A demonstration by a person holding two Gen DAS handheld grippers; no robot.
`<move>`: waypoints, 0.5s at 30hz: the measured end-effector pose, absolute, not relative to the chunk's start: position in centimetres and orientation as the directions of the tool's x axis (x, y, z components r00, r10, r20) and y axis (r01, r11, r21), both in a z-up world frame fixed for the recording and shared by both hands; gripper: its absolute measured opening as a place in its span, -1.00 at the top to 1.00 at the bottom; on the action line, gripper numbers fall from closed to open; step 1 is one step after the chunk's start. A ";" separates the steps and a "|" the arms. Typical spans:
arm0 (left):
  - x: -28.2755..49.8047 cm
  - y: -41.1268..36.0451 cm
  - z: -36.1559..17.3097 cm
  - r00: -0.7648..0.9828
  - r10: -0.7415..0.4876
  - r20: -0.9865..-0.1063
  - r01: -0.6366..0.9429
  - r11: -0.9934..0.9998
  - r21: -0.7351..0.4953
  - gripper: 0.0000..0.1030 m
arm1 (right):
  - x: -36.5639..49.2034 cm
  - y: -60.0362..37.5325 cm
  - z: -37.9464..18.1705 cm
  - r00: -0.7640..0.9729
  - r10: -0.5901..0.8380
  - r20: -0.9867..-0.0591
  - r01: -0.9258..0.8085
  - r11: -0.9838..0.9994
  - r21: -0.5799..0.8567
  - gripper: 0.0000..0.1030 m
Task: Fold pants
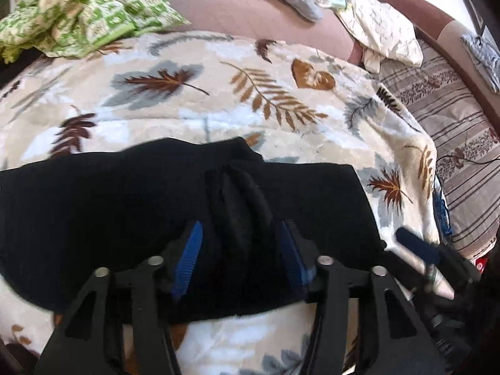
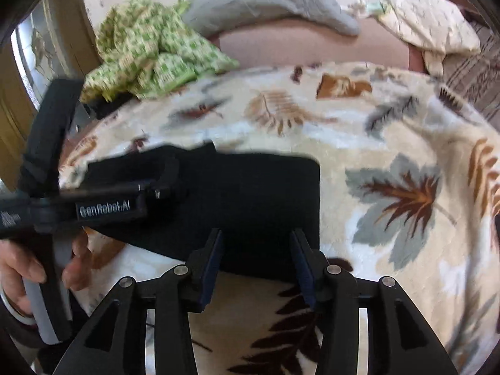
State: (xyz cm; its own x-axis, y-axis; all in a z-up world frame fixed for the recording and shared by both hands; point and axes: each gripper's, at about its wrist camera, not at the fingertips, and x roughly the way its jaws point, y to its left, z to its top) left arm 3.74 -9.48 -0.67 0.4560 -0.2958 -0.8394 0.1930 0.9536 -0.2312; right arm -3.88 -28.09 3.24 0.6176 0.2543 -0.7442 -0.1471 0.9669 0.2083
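Black pants [image 1: 109,203] lie folded into a compact rectangle on a leaf-print blanket [image 1: 187,109]. My left gripper [image 1: 240,228] stands open over them. A raised ridge of black fabric sits between its blue pads [image 1: 190,250], which do not press on it. In the right wrist view my right gripper [image 2: 257,237] is open above the near edge of the pants [image 2: 265,193], close to their right corner, holding nothing. The left gripper [image 2: 140,187] reaches onto the pants from the left, held by a hand [image 2: 18,268]. The right gripper's body [image 1: 422,250] shows at the lower right of the left wrist view.
A crumpled green-patterned cloth [image 2: 150,53] lies at the blanket's far left edge. Behind it are a grey quilted cloth [image 2: 265,0], a pink sofa back [image 1: 250,9] and a cream cloth [image 1: 381,31]. A striped sofa cover [image 1: 453,125] lies to the right of the blanket [image 2: 390,125].
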 end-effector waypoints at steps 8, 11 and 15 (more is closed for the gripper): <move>0.8 -4.3 2.5 0.560 -0.275 -0.782 0.127 0.961 -0.248 -0.43 | -4.0 -30.0 5.3 0.683 0.280 -0.675 -0.086 0.948 0.307 -0.17; 0.5 -2.7 2.4 0.570 -0.265 -0.777 0.091 0.961 -0.261 -0.44 | -3.3 -29.3 4.9 0.666 0.309 -0.679 -0.101 0.939 0.328 -0.17; -0.2 -0.4 1.6 0.584 -0.246 -0.774 0.036 0.960 -0.278 -0.44 | -1.6 -26.8 3.4 0.623 0.332 -0.709 -0.135 0.938 0.320 -0.15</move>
